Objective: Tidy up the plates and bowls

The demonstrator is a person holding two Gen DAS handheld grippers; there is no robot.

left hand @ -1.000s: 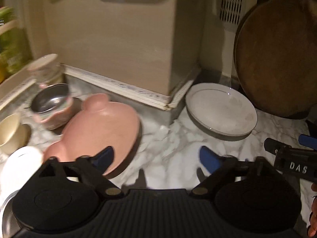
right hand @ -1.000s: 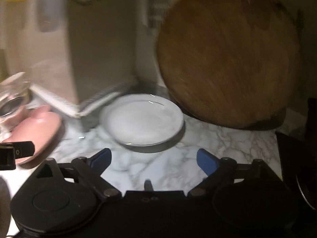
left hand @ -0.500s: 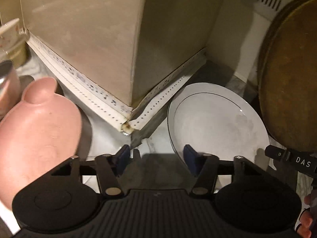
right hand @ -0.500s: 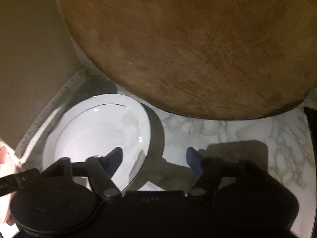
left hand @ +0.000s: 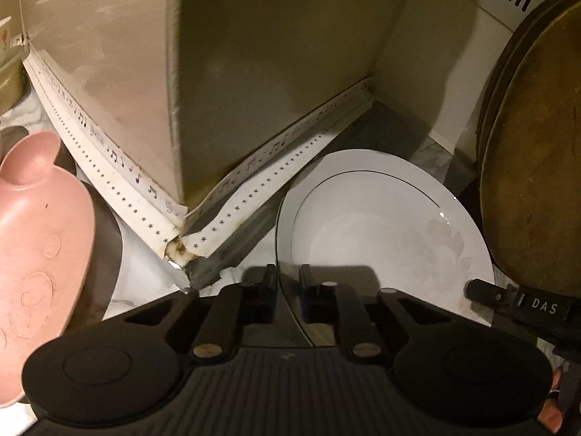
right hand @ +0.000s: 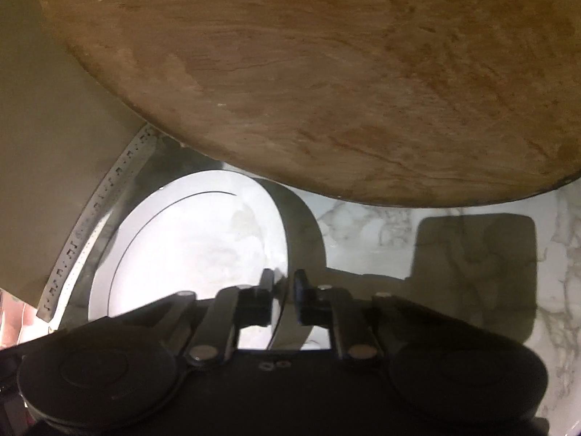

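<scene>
In the left wrist view, the white letters "DAS" are read on the black body of the right gripper (left hand: 523, 305), which enters from the lower right edge; a fingertip of the person's hand (left hand: 550, 416) is seen below it. Small printed music notes and star marks are made out along the white trim strip (left hand: 120, 178) at the foot of the beige cabinet corner (left hand: 174, 83). The left gripper (left hand: 288, 283) is closing, its jaws drawn almost together, and the near left rim of the white plate (left hand: 381, 232) is clamped between the two pads. The plate lies on the marble counter (left hand: 138, 254), just beside the cabinet corner and near the round wooden board (left hand: 533, 167) leaning at the right. A pink dish (left hand: 40, 247) with embossed swirls is seen at the left edge, apart from the plate.

In the right wrist view, no readable writing is found; only dotted marks on the trim strip (right hand: 101, 214) are visible. The right gripper (right hand: 283, 287) is clenched, and the right rim of the white plate (right hand: 189, 247) is pinched between its narrow jaws. The plate is seen below the wooden board (right hand: 308, 72), which fills the upper frame, with the marble counter (right hand: 381, 225) lying to its right.
</scene>
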